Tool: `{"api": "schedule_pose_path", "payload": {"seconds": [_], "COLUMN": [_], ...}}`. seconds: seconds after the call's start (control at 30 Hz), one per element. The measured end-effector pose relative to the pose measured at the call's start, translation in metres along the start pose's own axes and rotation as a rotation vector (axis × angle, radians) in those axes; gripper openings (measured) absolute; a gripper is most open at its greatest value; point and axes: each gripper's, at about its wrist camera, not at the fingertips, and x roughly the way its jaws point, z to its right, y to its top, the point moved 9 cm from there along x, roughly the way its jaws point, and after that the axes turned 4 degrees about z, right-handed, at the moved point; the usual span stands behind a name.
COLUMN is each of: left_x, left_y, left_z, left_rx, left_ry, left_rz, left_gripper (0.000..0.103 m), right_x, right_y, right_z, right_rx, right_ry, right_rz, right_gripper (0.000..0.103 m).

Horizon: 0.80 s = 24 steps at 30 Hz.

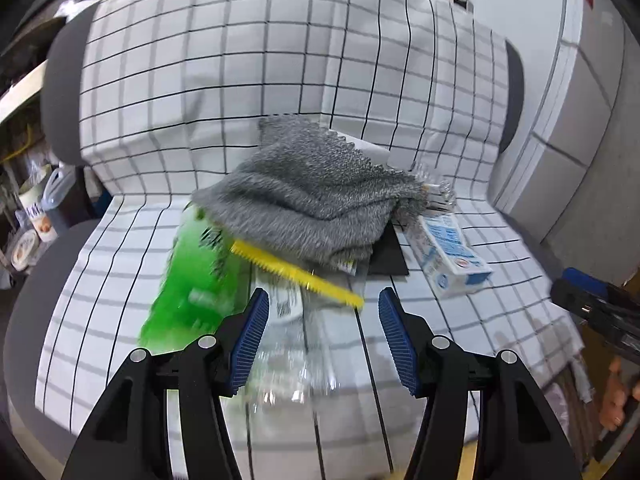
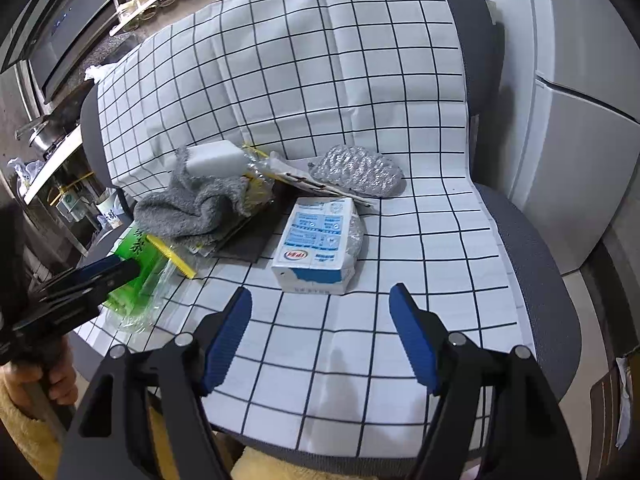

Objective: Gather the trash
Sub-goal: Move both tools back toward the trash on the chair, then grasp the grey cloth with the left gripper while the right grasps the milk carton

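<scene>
Left wrist view: trash heaped on chair's checked cover (image 1: 240, 80).
Left tool (image 1: 324, 312) apart over clear wrapper (image 1: 288, 360); right tool (image 2: 320, 308) apart, short of milk carton (image 2: 316, 240).

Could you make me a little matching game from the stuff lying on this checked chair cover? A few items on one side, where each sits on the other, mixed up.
Items:
1. fluffy grey cloth
2. blue-and-white milk carton
3. green-labelled clear plastic bottle
4. silvery bubble-wrap pouch

Places:
A. at the seat's left edge, beside the left gripper
B. at the back, against the backrest
C. nearest the open right gripper
D. draped over the pile

Pairs: 1-D, 2-C, 3-A, 4-B
</scene>
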Motion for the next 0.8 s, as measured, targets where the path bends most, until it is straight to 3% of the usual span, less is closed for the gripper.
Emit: {"api": "schedule_pose_path", "payload": {"seconds": [0.17, 0.4, 0.5, 0.53, 0.63, 0.8], "left_x": [0.032, 0.072, 0.071, 0.066, 0.046, -0.025], "left_y": [0.016, 0.019, 0.023, 0.027, 0.043, 0.081], "left_z": [0.016, 0.019, 0.012, 0.009, 0.003, -0.003], "left_rx": [0.120, 0.279, 0.251, 0.229, 0.142, 0.042], "left_ry": [0.038, 0.147, 0.151, 0.141, 0.080, 0.011], "left_rz": [-0.008, -0.059, -0.053, -0.041, 0.016, 0.191], "left_gripper": [0.058, 0.054, 0.026, 0.012, 0.008, 0.007], "right_x": [0.003, 0.008, 0.006, 0.005, -0.001, -0.014], "right_y": [0.003, 0.000, 0.000, 0.001, 0.002, 0.004], "right_z": [0.013, 0.029, 0.031, 0.031, 0.030, 0.023], "right_rx": [0.017, 0.043, 0.049, 0.049, 0.050, 0.039], "right_ry": [-0.010, -0.019, -0.022, -0.023, -0.020, -0.018], "right_rz": [-0.002, -0.015, -0.012, -0.009, 0.003, 0.024], "right_gripper": [0.070, 0.071, 0.071, 0.071, 0.071, 0.071]}}
